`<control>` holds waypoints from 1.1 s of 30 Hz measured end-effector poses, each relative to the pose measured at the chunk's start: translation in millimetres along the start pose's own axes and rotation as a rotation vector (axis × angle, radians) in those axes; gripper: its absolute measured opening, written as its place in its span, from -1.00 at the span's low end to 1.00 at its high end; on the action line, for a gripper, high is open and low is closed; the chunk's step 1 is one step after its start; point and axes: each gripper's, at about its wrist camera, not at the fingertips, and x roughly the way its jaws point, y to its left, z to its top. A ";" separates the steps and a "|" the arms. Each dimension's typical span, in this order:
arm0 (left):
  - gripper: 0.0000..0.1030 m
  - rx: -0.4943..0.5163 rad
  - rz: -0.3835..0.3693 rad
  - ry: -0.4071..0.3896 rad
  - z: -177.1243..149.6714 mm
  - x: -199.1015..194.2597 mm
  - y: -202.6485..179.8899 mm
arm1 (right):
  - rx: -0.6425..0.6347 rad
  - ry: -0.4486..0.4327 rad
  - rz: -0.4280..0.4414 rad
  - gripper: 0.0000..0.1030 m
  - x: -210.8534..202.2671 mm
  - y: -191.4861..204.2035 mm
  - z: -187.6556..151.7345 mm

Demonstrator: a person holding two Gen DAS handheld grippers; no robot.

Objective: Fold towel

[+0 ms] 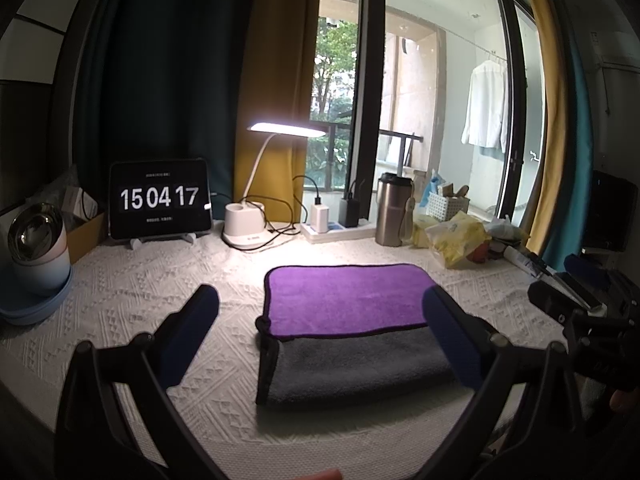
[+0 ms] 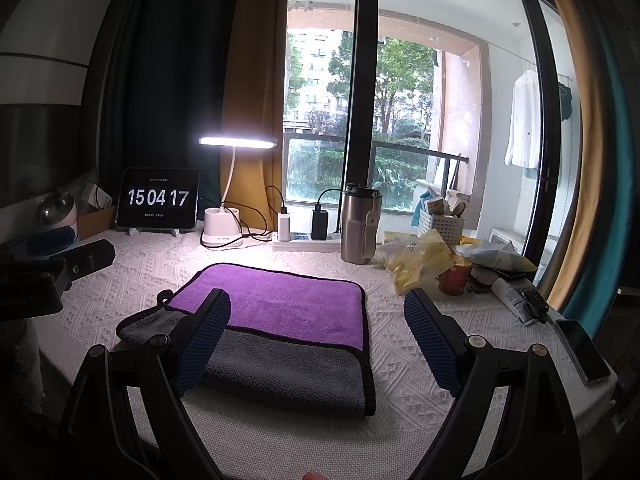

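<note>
A purple and grey towel (image 1: 348, 300) lies folded on the white textured tablecloth (image 1: 152, 300), purple layer on top and a grey strip showing along its near edge. It also shows in the right wrist view (image 2: 280, 308). My left gripper (image 1: 320, 312) is open and empty, hovering above the towel's near left part. My right gripper (image 2: 316, 312) is open and empty, above the towel's near right edge. The right gripper's body shows at the right edge of the left wrist view (image 1: 580, 304).
At the back stand a tablet clock (image 1: 160, 199), a lit desk lamp (image 1: 248, 224), a power strip (image 1: 340, 230) and a steel tumbler (image 1: 393, 210). Snack bags (image 1: 456, 240) and a phone (image 2: 584, 352) lie at right. Bowls (image 1: 38, 244) sit at left.
</note>
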 end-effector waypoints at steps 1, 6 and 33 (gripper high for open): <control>0.99 0.001 0.001 0.001 0.0 0.4 0.1 | 0.001 0.000 0.001 0.77 -0.1 0.0 -0.3; 0.99 0.001 0.017 0.020 1.4 6.7 5.4 | 0.015 0.014 0.009 0.77 2.7 -1.9 -2.6; 0.64 -0.027 -0.050 0.459 -39.2 134.6 37.5 | 0.128 0.349 0.029 0.20 114.0 -59.7 -39.0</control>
